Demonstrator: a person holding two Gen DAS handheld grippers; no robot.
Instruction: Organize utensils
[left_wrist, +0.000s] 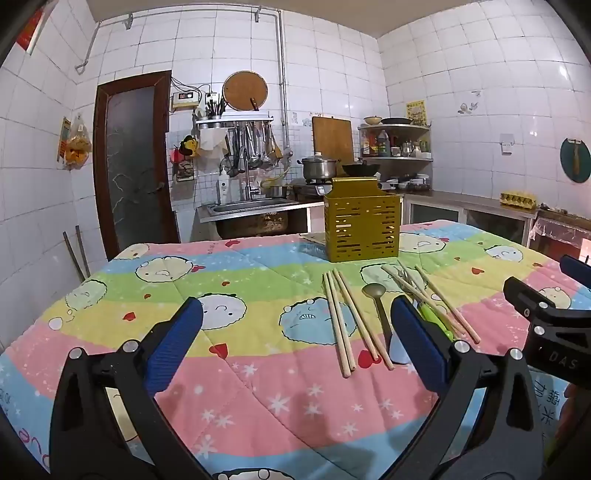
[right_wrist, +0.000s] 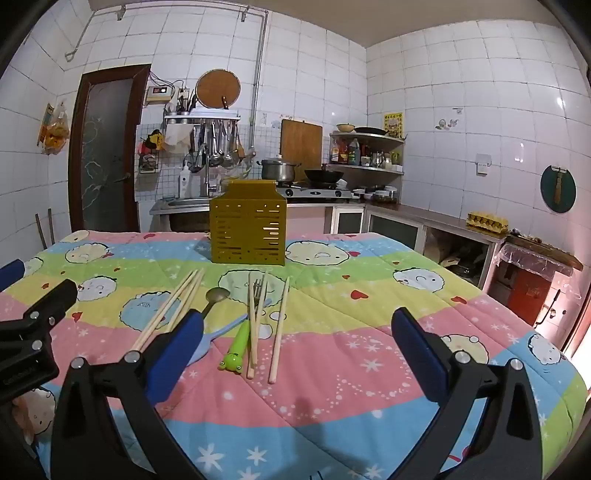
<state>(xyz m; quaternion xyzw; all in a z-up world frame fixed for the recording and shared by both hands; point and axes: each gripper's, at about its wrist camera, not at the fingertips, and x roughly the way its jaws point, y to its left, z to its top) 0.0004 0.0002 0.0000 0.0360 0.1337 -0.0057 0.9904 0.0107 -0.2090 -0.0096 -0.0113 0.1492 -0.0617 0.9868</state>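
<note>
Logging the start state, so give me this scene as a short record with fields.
surface: table under a cartoon quilt
holder: yellow slotted caddy, upright, far side of the utensils
chopsticks: one group to the left, more to the right, all lying flat
spoon: metal, between the groups
fork: green handle, flat among the right chopsticks
left gripper: open, holding nothing
right gripper: open, holding nothing

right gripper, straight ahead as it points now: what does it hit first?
Probably the bare quilted tablecloth: the open right gripper has the wooden chopsticks left of centre and the yellow slotted utensil holder further back-left. Depth unclear.
</note>
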